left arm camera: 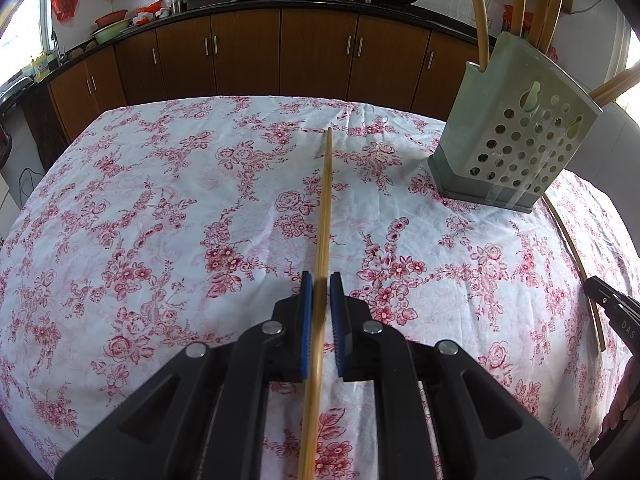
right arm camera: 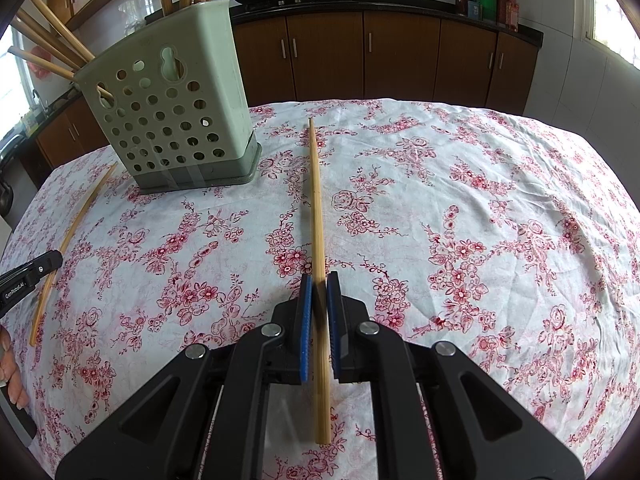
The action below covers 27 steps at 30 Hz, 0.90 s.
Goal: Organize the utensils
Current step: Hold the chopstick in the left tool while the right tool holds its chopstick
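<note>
Bamboo chopstick runs between the blue pads of the left gripper, tip toward 12 o'clock; the jaws flank it closely, but actual contact cannot be confirmed. The right gripper likewise brackets a second chopstick with the same narrow gap. The pale green perforated utensil holder stands upright on the floral tablecloth at 10 o'clock in the right wrist view, already containing several chopsticks.
</note>
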Available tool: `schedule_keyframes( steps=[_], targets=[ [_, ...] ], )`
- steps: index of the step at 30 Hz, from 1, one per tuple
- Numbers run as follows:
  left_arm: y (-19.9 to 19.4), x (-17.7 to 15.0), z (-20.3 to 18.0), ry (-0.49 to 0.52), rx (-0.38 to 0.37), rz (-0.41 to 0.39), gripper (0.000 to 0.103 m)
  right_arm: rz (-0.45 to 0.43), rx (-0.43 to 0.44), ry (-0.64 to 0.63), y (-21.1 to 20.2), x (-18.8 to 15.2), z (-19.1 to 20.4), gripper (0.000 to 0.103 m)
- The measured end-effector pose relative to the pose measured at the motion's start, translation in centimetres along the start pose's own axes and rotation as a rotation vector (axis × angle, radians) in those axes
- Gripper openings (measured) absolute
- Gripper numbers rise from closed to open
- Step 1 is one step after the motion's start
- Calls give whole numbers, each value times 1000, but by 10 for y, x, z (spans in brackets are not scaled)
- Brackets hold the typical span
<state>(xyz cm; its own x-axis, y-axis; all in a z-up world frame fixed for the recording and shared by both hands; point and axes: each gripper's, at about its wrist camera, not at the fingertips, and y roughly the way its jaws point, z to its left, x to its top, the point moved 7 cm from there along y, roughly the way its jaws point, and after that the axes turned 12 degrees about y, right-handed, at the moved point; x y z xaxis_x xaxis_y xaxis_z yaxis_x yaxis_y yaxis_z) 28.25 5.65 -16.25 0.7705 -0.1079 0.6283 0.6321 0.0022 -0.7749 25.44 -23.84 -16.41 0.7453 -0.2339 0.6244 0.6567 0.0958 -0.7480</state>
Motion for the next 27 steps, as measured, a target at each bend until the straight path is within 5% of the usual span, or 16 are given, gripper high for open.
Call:
schedule_keyframes(
  steps=[27],
  targets=[
    [0, 1, -1, -4, -2, 0, 12, 0, 0, 0, 0, 0, 0, 9]
  ],
)
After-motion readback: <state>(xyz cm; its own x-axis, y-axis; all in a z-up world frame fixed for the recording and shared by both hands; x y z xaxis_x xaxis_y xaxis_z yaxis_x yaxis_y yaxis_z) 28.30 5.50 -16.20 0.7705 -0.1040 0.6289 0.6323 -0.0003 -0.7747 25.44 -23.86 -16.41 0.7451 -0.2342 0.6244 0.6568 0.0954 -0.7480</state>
